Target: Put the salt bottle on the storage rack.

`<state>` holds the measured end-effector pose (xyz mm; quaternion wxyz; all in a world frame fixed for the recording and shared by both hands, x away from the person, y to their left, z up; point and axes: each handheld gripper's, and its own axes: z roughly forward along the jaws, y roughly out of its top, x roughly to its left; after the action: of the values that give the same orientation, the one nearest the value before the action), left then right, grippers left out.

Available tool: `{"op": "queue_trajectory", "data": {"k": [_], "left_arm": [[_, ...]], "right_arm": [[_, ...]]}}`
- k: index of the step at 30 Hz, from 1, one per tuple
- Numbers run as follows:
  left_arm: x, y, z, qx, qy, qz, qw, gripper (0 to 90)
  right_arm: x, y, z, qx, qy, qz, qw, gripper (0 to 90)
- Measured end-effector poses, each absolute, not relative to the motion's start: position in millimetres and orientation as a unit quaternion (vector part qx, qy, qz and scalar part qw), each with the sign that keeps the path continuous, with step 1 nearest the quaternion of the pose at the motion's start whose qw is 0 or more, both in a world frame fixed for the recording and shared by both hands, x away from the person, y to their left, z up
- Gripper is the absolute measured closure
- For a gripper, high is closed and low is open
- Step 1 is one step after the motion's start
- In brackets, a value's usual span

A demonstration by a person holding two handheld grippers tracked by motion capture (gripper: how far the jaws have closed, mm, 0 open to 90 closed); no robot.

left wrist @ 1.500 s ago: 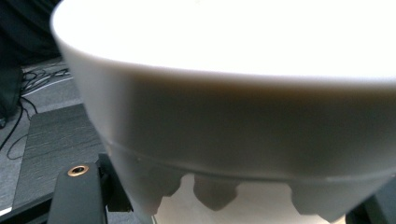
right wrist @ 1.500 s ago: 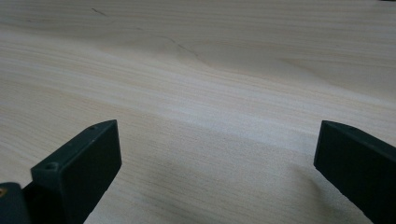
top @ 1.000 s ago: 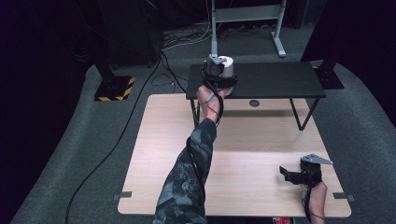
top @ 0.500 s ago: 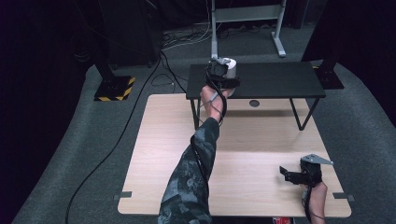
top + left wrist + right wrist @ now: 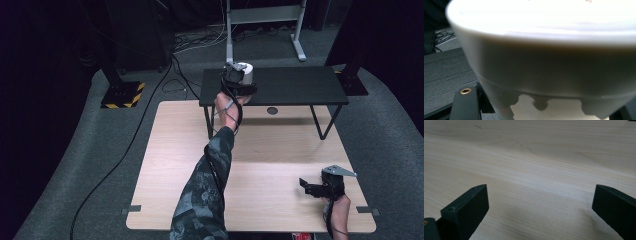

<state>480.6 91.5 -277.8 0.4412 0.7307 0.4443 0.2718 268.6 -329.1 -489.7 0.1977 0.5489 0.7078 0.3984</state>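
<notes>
in the high view the left gripper (image 5: 235, 75) reached over the black counter's (image 5: 295, 86) left end, against a white cup (image 5: 245, 73) standing there; the right gripper (image 5: 311, 189) rested near the wooden counter's (image 5: 280, 150) front right corner. in the left gripper view the white cup (image 5: 544, 50) loomed close between the jaws; i could not tell whether they gripped it. in the right gripper view the jaws stood wide over bare wood.

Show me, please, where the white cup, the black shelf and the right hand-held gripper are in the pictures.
white cup (image 5: 245, 73): high view, its side wall at the right.
black shelf (image 5: 295, 86): high view, bare top surface.
right hand-held gripper (image 5: 540, 205): right gripper view, midway between its fingertips.
</notes>
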Motion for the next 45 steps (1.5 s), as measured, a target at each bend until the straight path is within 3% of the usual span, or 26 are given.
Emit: {"op": "queue_trajectory", "data": {"k": [11,12,13,15,27,31,42,45], "left_arm": [[482,94,-276,0.734,0.444,0.265,0.441,26.4],[489,97,-273,0.748,0.439,0.243,0.435,23.7],[489,94,-272,0.75,0.441,0.248,0.426,6.6],[485,94,-273,0.752,0.434,0.254,0.425,0.0],[446,125,-272,0.747,0.418,0.27,0.44,0.0],[408,135,-283,0.762,0.4,0.308,0.406,0.0],[332,174,-350,0.78,0.409,0.34,0.33,0.0],[314,195,-381,0.773,0.437,0.323,0.328,0.0]], "right_arm": [[269,-329,-490,0.549,0.708,0.399,0.197,0.0],[269,-329,-490,0.549,0.708,0.399,0.197,0.0],[269,-329,-490,0.548,0.708,0.399,0.198,0.0],[268,-329,-490,0.548,0.708,0.399,0.198,0.0],[268,-329,-490,0.55,0.706,0.4,0.199,0.0],[267,-329,-490,0.55,0.705,0.401,0.2,0.0],[268,-327,-489,0.553,0.706,0.395,0.202,0.0],[268,-326,-489,0.554,0.705,0.393,0.202,0.0]]}}
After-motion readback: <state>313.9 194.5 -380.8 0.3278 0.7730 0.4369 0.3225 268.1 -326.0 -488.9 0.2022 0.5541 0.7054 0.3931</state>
